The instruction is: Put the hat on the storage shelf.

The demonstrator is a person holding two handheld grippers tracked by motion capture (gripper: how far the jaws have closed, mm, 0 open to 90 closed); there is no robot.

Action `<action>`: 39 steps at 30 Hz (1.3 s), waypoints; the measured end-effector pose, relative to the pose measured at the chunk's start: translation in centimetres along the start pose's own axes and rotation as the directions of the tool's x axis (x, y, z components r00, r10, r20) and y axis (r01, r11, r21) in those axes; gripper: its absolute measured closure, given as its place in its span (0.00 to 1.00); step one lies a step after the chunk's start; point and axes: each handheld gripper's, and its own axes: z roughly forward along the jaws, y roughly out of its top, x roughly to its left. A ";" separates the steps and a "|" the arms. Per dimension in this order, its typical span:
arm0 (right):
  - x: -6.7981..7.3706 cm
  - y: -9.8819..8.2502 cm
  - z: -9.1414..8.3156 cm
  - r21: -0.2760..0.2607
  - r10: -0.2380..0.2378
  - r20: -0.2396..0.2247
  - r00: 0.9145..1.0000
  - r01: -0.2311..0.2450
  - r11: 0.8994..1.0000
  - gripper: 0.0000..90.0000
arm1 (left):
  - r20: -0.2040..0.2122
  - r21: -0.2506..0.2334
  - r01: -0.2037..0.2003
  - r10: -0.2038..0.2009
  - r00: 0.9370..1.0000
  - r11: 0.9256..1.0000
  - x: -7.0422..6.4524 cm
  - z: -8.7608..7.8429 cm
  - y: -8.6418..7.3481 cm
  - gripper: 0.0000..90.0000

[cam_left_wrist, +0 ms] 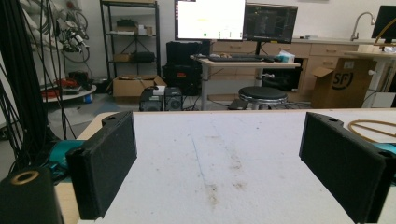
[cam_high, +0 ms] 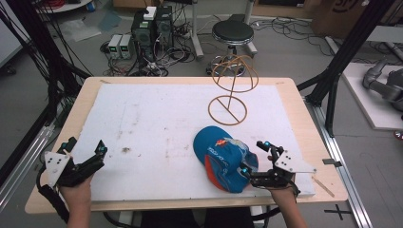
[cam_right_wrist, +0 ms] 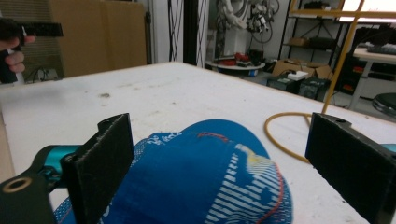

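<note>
Right gripper (cam_high: pixel 255 159) at near right edge of white board (cam_high: pixel 157 118), jaws wide apart around blue cap (cam_high: pixel 223 159), pads not pressing it; left gripper (cam_high: pixel 88 159) at near left corner, jaws spread over bare board; farther back, wire hat stand (cam_high: pixel 233 90) upright beyond cap.
</note>
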 end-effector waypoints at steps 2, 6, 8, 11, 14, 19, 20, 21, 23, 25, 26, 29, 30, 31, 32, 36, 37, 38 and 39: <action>0.1 -0.1 0.2 0.008 -0.003 0.004 1.000 0.003 1.000 0.14 | -0.001 -0.003 0.003 -0.003 1.000 1.000 0.0 0.0 0.0 0.13; 0.4 -0.4 0.9 0.041 0.007 -0.009 1.000 -0.007 0.999 0.14 | -0.002 -0.001 0.001 -0.001 1.000 1.000 0.0 0.0 0.0 0.13; 0.4 -0.5 1.0 0.048 0.018 -0.010 1.000 -0.018 0.999 0.14 | -0.003 0.000 -0.002 0.002 1.000 1.000 0.0 0.0 0.0 0.13; 0.6 -0.6 1.4 0.069 0.025 -0.017 1.000 -0.024 0.997 0.14 | -0.003 0.001 -0.003 0.003 1.000 1.000 0.0 -0.1 0.0 0.13; 0.7 -0.8 1.7 0.085 0.022 -0.027 0.999 -0.019 0.996 0.14 | -0.004 -0.001 -0.002 0.002 1.000 1.000 0.0 -0.1 0.0 0.13; 0.8 -1.1 2.3 0.123 0.038 -0.031 0.999 -0.034 0.992 0.14 | -0.007 -0.001 -0.001 0.001 1.000 1.000 0.1 -0.2 0.0 0.13; 0.8 -1.2 2.5 0.133 0.042 -0.034 0.999 -0.037 0.990 0.14 | -0.007 0.000 -0.002 0.002 1.000 1.000 0.1 -0.2 0.0 0.13; 0.8 -1.3 2.7 0.147 0.040 -0.031 0.999 -0.035 0.989 0.14 | -0.007 -0.001 -0.001 0.001 1.000 1.000 0.1 -0.3 0.0 0.13; 0.9 -1.3 2.9 0.152 0.039 -0.027 0.999 -0.035 0.988 0.16 | -0.009 -0.001 0.002 -0.002 1.000 1.000 0.2 -0.3 0.0 0.13; 0.9 -1.4 3.1 0.172 0.048 -0.025 0.999 -0.043 0.984 0.17 | -0.012 -0.004 0.004 -0.004 1.000 1.000 0.2 -0.4 0.0 0.13; 0.9 -1.4 3.2 0.175 0.040 -0.020 0.999 -0.036 0.984 0.20 | -0.013 -0.006 0.006 -0.006 1.000 1.000 0.3 -0.4 0.0 0.13; 1.0 -1.5 3.4 0.200 0.043 -0.016 0.999 -0.039 0.979 0.26 | -0.015 -0.005 0.005 -0.005 1.000 1.000 0.3 -0.5 0.0 0.13; 1.0 -1.5 3.4 0.208 0.041 -0.011 0.999 -0.038 0.977 0.29 | -0.017 -0.005 0.005 -0.005 1.000 1.000 0.4 -0.5 0.0 0.13; 1.0 -1.6 3.5 0.214 0.034 -0.010 0.999 -0.031 0.976 0.32 | -0.018 -0.004 0.004 -0.004 1.000 1.000 0.4 -0.5 0.0 0.13; 1.1 -1.6 3.6 0.222 0.029 -0.009 1.000 -0.027 0.975 0.35 | -0.019 -0.005 0.006 -0.006 1.000 1.000 0.4 -0.6 0.0 0.13; 1.1 -1.6 3.7 0.247 0.006 -0.010 1.000 -0.003 0.969 0.53 | -0.021 -0.006 0.006 -0.006 1.000 1.000 0.5 -0.6 0.0 0.13; 1.2 -1.6 3.8 0.259 0.008 -0.012 1.000 -0.004 0.966 0.58 | -0.021 -0.005 0.006 -0.007 1.000 1.000 0.5 -0.6 0.0 0.13; 1.2 -1.6 3.8 0.265 0.012 -0.012 1.000 -0.008 0.964 0.62 | -0.020 -0.006 0.006 -0.006 1.000 1.000 0.5 -0.6 0.0 0.13; 1.2 -1.6 3.9 0.270 0.003 -0.017 1.000 0.001 0.963 0.66 | -0.020 -0.005 0.005 -0.005 1.000 1.000 0.5 -0.6 0.0 0.13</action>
